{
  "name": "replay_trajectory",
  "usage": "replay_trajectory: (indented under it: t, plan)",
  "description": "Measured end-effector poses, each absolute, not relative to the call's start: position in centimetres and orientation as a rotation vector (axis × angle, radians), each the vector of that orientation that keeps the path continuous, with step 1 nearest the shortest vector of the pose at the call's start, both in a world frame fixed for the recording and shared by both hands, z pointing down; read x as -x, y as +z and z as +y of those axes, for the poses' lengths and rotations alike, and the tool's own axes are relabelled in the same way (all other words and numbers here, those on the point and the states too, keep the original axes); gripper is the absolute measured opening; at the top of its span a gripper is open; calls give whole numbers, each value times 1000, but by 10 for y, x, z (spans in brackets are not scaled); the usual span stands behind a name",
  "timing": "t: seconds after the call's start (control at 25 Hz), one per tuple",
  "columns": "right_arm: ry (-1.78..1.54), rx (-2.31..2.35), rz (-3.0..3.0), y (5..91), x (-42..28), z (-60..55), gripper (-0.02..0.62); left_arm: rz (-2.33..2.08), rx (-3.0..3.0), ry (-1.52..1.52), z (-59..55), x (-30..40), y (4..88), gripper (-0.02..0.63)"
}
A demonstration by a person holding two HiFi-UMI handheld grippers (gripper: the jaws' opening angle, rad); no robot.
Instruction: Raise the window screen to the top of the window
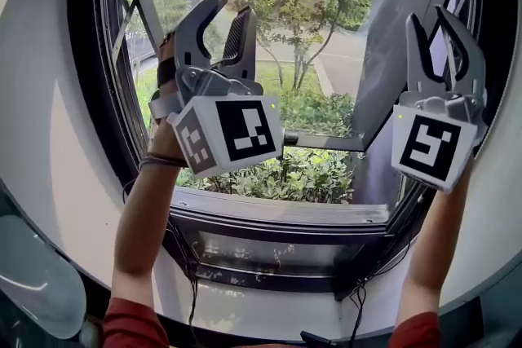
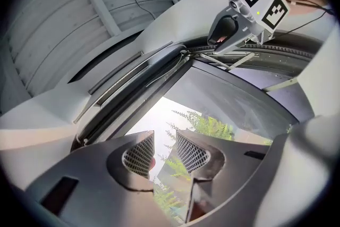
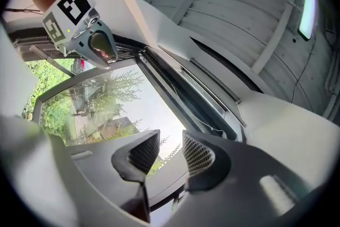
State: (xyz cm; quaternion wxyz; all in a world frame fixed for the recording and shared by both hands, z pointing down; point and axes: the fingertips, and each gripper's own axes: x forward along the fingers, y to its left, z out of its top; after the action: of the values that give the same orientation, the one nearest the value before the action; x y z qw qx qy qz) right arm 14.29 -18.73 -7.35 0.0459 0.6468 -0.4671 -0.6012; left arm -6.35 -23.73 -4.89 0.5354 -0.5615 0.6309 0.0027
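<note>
Held up before the window [image 1: 285, 212], well apart: left gripper [image 1: 232, 12] at left, right gripper [image 1: 430, 20] at right. Beyond the glass, shrubs [image 1: 302, 175]; below, the sill [image 1: 245, 310].

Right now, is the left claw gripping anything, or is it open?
Open and empty. The left gripper has its jaws standing apart, and only outdoor greenery shows through the gap between them.

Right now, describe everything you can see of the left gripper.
The left gripper is dark grey and looks like plastic. It has two curved jaws whose inner pads have a mesh texture. Below them sits a white cube with black square markers. The person's left hand holds it raised before the open window, pointing upward. Its jaws stand apart with nothing between them, and it touches only the hand.
</note>
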Motion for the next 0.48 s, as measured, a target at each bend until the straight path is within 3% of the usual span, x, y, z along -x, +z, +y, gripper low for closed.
replay_trajectory:
  t: [0.48]
  plan:
    - [-1678,-1976,-1677,20,-144,-186,133,1585,1630,98,-243,82,57,111]
